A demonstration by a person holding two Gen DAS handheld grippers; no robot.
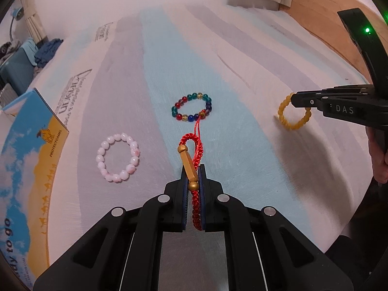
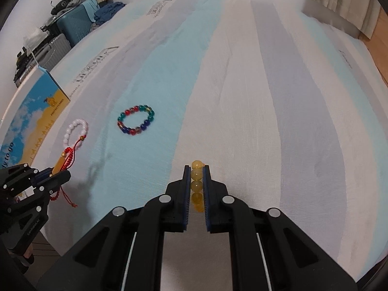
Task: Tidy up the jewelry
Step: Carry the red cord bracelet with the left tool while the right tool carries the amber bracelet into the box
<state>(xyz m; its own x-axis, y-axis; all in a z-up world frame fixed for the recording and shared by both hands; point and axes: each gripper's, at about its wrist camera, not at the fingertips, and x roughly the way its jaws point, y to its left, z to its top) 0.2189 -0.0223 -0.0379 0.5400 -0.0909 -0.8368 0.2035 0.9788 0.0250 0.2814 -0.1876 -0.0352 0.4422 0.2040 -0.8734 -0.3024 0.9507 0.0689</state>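
Four bracelets are in sight. One is made of pale pink beads (image 1: 118, 157), one of mixed red, blue, green and amber beads (image 1: 192, 107), one of yellow beads (image 1: 294, 111), and one is a red braided cord bracelet (image 1: 192, 155) carrying a single long gold bar. Two of them lie on the bed (image 1: 242, 72); two are off it, one in each of the two grippers. One printed box (image 1: 29, 150) stands at the bed's edge. At least two suitcases (image 2: 72, 28) stand beyond it.

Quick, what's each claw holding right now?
Left gripper: closed on the red braided bracelet.
Right gripper: closed on the yellow bead bracelet.
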